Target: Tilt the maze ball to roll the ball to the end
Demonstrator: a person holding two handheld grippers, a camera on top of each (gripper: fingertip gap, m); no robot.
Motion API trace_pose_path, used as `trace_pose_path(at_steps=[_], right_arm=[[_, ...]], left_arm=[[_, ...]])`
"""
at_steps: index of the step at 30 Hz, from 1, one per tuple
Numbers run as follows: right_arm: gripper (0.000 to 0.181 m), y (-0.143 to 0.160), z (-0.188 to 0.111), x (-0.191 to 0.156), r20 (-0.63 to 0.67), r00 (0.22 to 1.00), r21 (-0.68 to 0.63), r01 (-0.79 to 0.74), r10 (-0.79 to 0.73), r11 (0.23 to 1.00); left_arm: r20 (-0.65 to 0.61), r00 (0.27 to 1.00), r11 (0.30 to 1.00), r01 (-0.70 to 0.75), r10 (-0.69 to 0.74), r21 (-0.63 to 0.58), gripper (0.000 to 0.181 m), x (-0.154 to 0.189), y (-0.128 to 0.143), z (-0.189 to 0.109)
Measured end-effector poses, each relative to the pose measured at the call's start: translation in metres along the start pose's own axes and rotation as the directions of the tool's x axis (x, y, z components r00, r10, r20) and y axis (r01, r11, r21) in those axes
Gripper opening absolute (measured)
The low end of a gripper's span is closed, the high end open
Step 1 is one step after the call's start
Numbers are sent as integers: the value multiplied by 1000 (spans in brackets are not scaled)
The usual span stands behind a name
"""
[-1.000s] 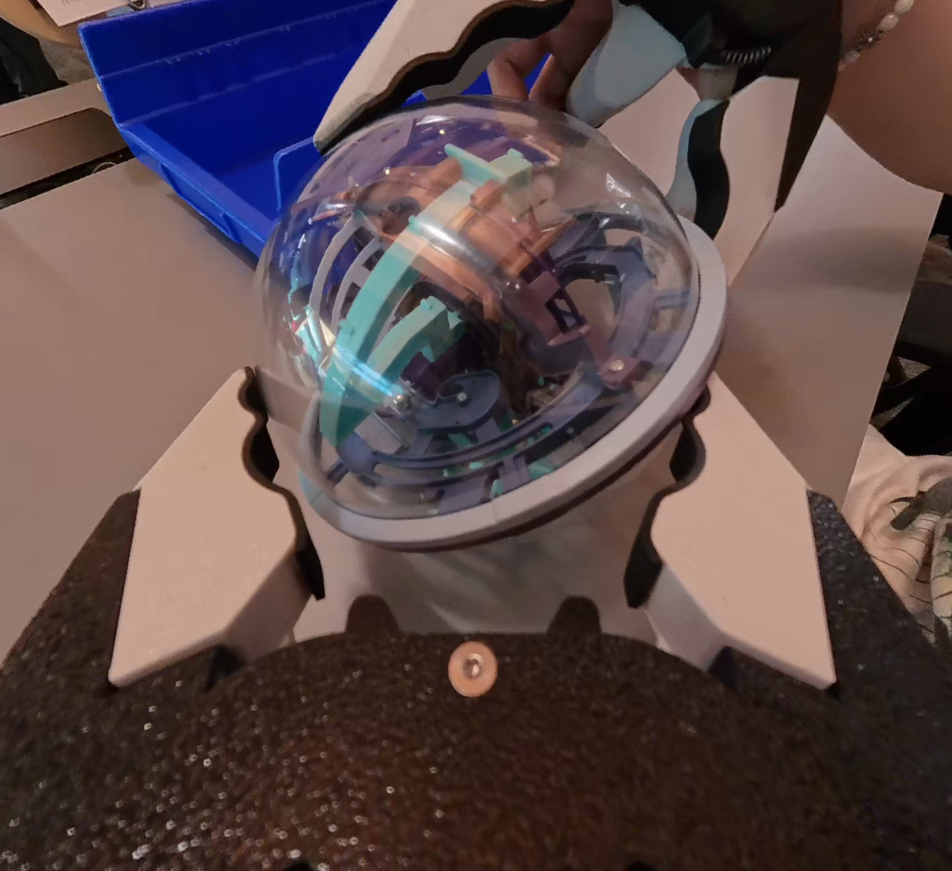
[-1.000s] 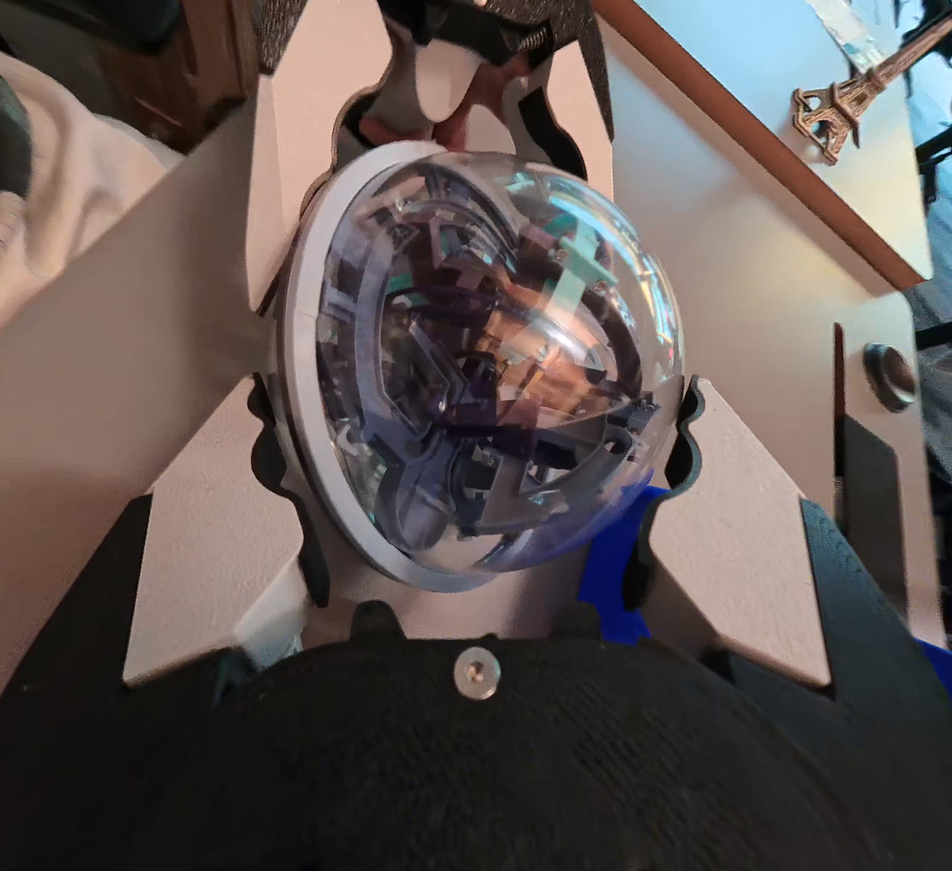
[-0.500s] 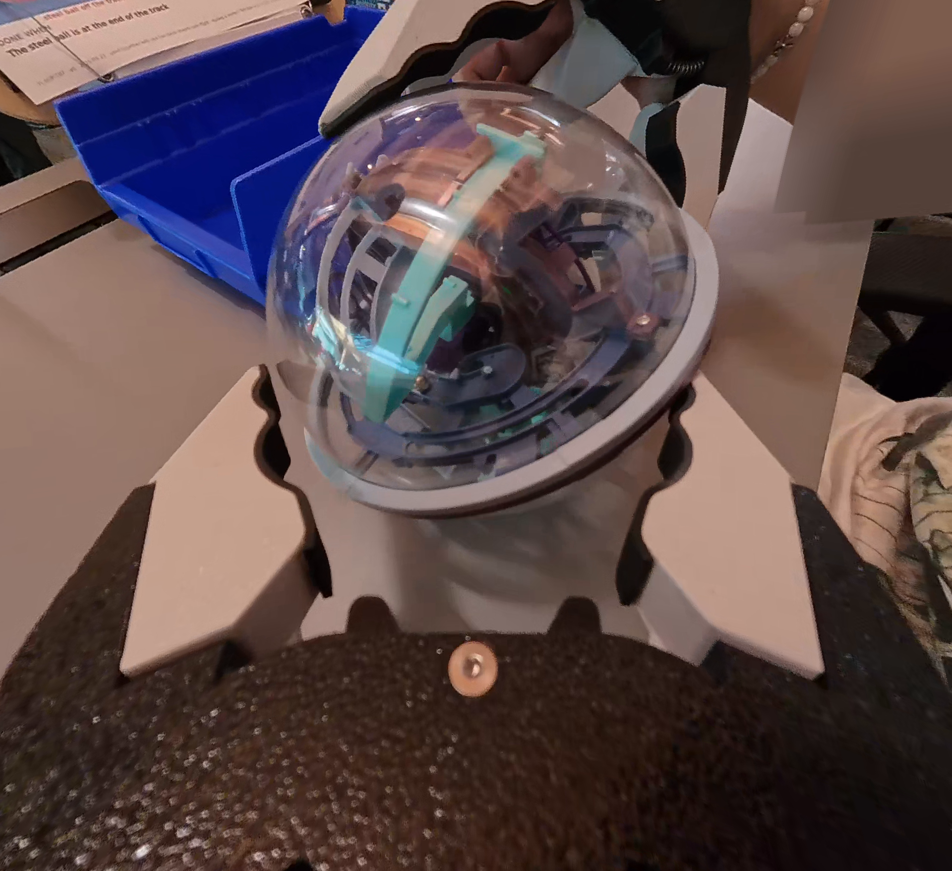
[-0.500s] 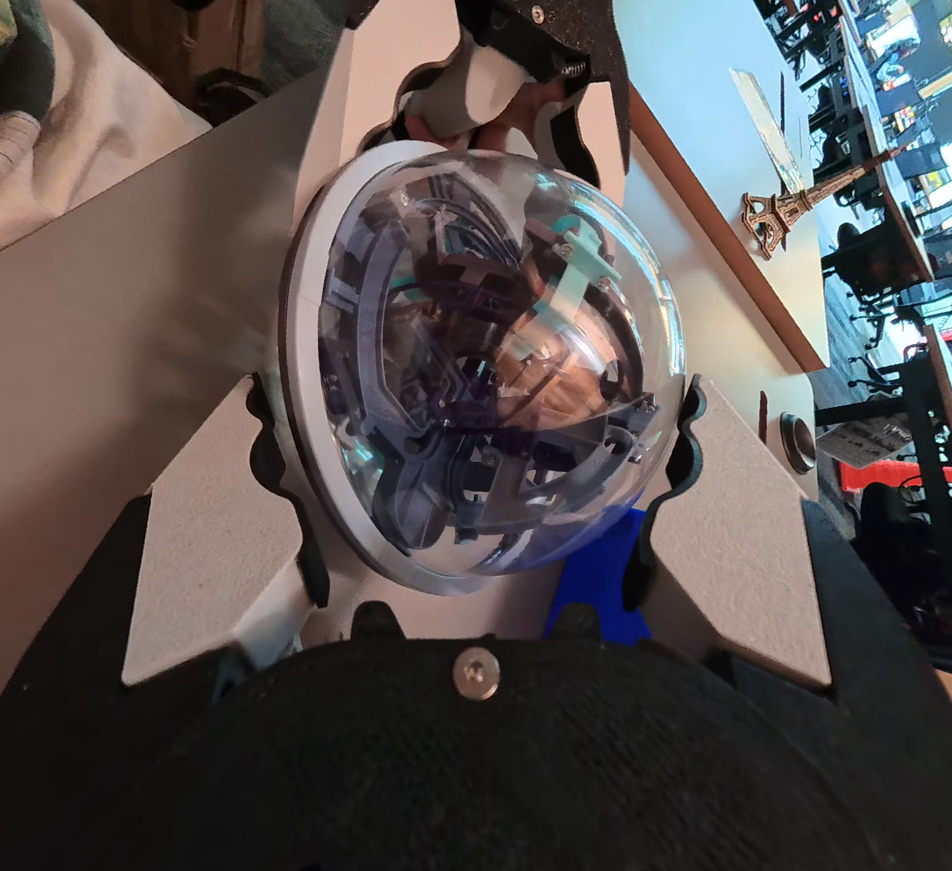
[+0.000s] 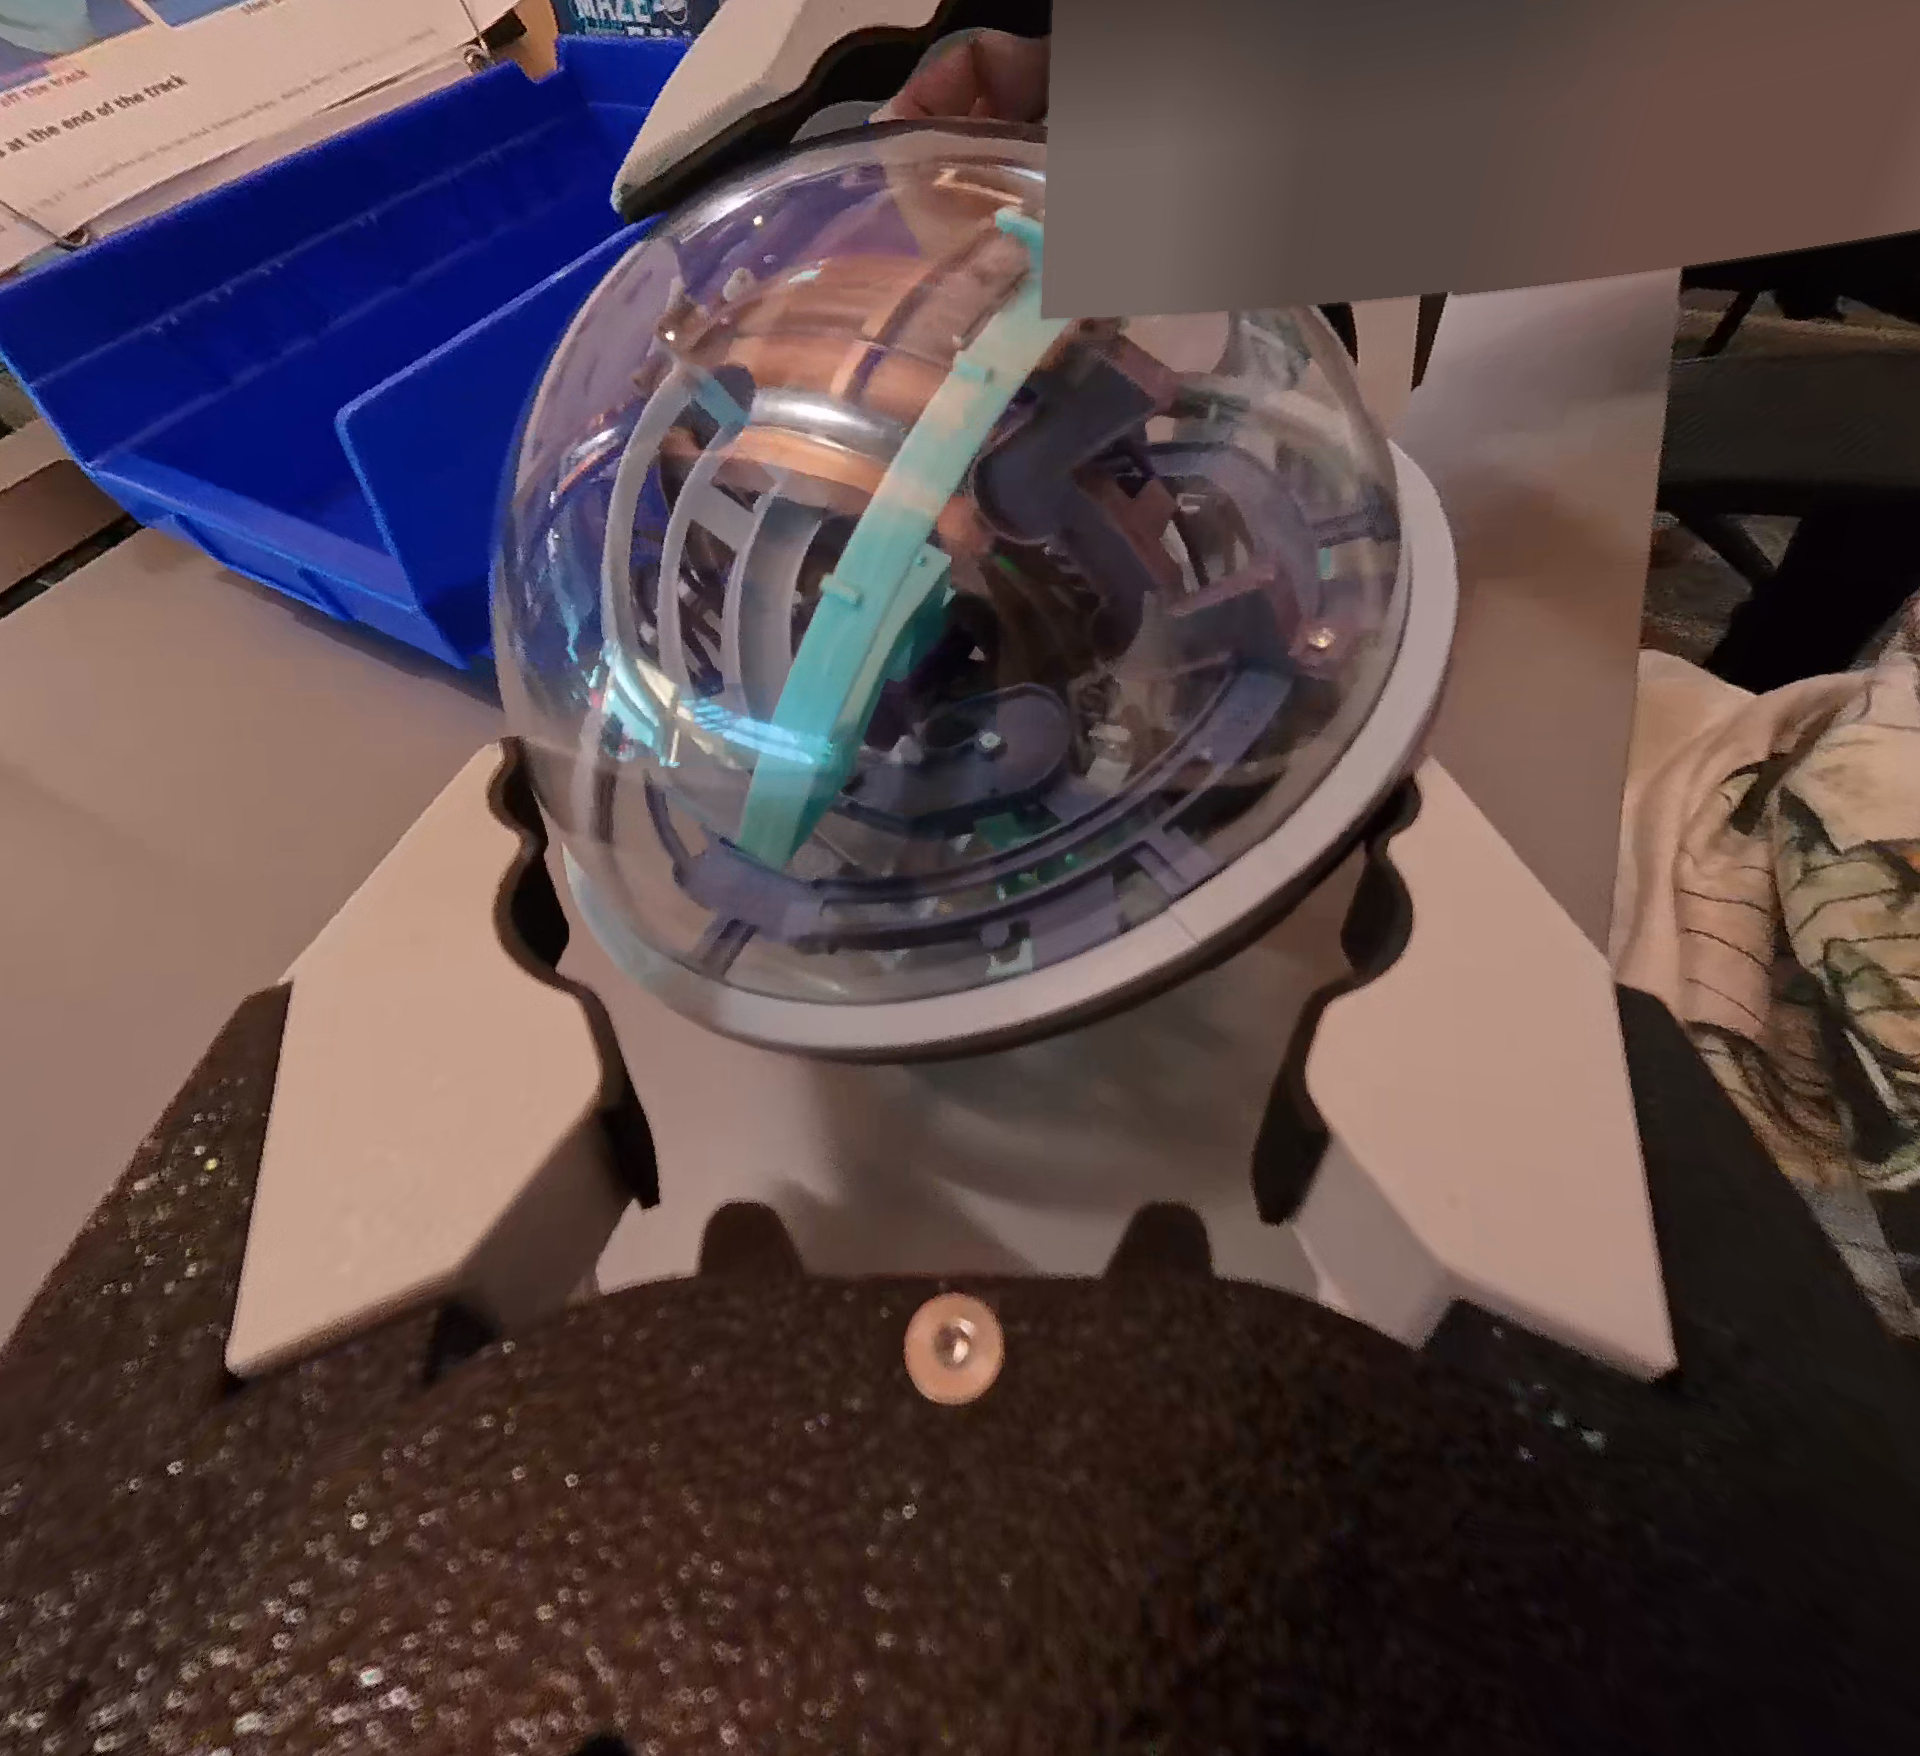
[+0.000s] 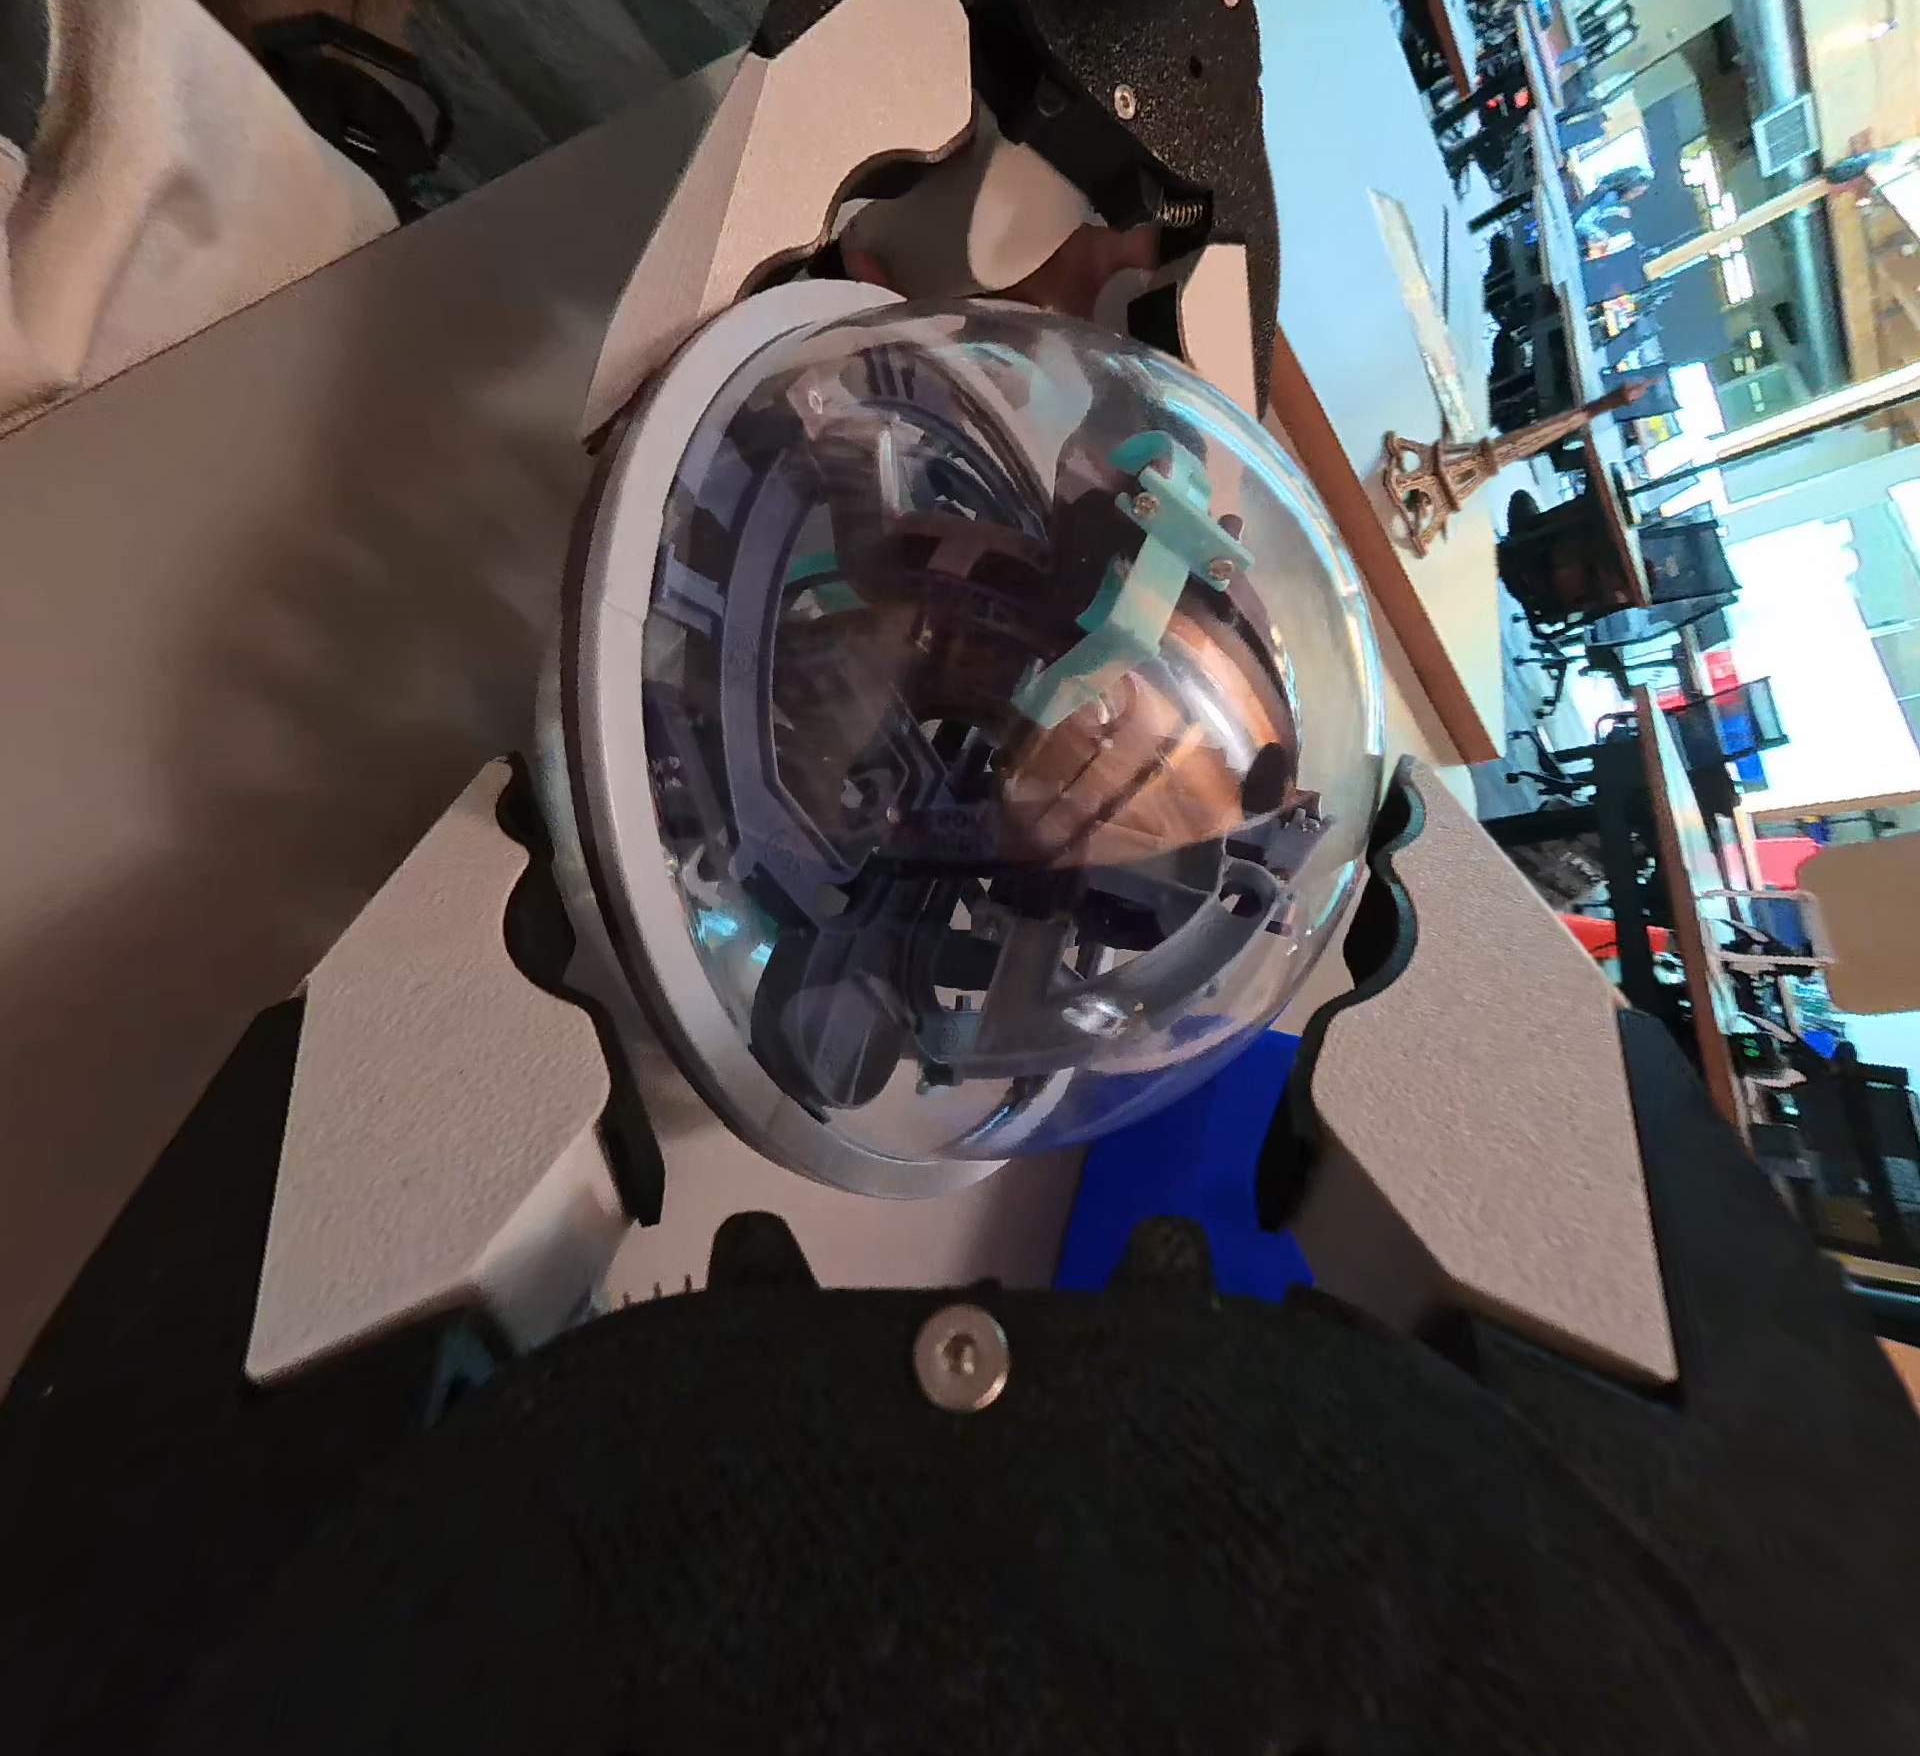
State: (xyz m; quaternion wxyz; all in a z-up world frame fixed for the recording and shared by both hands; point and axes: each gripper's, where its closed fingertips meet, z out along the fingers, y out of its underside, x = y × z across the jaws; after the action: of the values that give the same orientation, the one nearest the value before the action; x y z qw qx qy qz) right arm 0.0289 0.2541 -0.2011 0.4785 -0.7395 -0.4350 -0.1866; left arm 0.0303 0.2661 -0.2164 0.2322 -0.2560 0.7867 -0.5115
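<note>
Maze ball (image 5: pixel 966 584) clamped between both grippers (image 5: pixel 956 885) (image 6: pixel 956 875), blue bin (image 5: pixel 260 376) just behind.

The right gripper (image 6: pixel 956 875) clasps the clear maze ball (image 6: pixel 966 761) at frame centre, the left gripper (image 6: pixel 925 376) gripping it from above.

light: bright, even indoor | glare: pale reflections streak the maze ball (image 5: pixel 956 584) dome | far right in right wrist view: windows blown out | blur: table (image 6: pixel 260 626) edges slightly smeared | distortion: strong wide-angle bending at edges
</note>
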Motion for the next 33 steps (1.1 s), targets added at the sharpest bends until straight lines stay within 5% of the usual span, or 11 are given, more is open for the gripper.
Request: trace_pose_path(at_steps=[12,28,33], right_arm=[[154,-6,-3,-23,-185,967,-133,150,-173,980],[157,-26,-3,-42,-210,946,-176,211,-246,962],[157,-22,-3,-40,-209,943,-219,213,-259,952]], left_arm=[[-94,996,1000,6,-4,23,157,33,-3,-9],[-226,973,997,20,-35,-69,157,62,9,-25],[-169,974,977,-176,154,-121,156,55,30,-19]])
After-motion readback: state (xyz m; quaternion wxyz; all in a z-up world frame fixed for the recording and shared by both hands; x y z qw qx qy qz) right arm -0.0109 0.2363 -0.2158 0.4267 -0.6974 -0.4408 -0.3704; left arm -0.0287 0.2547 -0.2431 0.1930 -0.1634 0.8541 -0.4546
